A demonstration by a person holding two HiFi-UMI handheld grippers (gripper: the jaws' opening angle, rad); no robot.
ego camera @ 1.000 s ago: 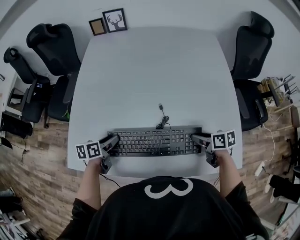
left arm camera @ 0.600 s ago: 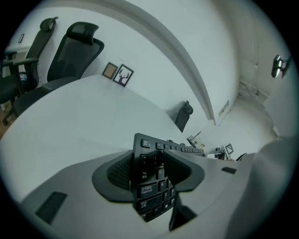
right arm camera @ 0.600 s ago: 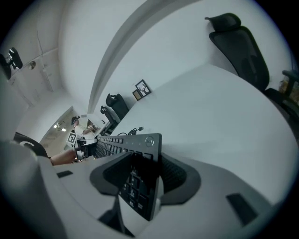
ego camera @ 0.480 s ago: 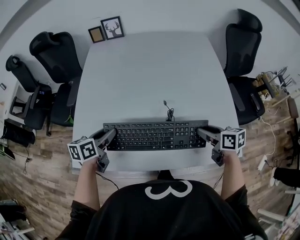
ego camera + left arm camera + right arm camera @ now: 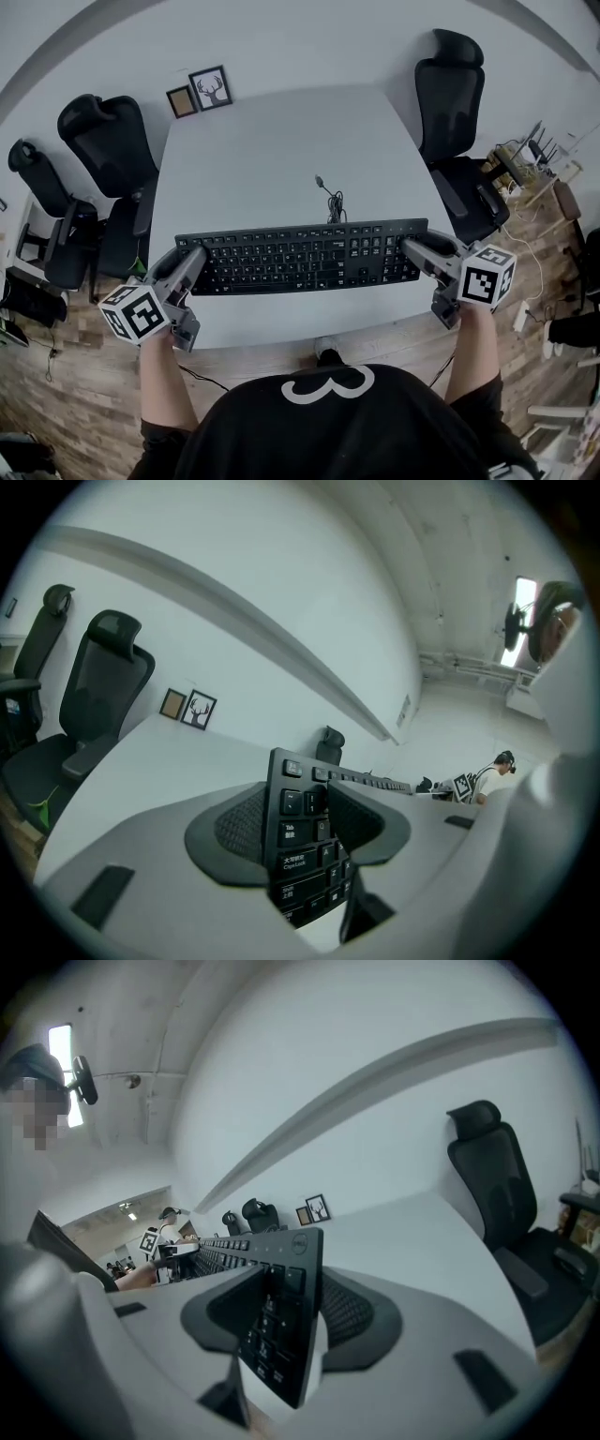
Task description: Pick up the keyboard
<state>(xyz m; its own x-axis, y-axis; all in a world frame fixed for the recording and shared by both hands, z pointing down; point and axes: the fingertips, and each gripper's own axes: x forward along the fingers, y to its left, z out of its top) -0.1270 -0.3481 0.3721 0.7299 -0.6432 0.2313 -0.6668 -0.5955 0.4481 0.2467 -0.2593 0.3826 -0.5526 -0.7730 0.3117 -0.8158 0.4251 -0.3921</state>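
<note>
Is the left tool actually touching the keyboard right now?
Touching. The left gripper view shows the left tool clamped on the keyboard, a pad pressed against each face of its end.

Matt black plastic keyboard (image 5: pixel 300 258), smooth white table (image 5: pixel 272 150), wood-plank floor (image 5: pixel 56 375).

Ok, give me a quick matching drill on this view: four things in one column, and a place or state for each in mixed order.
Things:
1. keyboard
2. keyboard cable
3. deer picture
4. left gripper

Places or states:
A. standing by the far left corner of the table
B. shut on the keyboard's left end
C. gripped at both ends, keys facing up
D. running from the keyboard's back edge, its plug end loose

Pairs: 1-C, 2-D, 3-A, 4-B.
</note>
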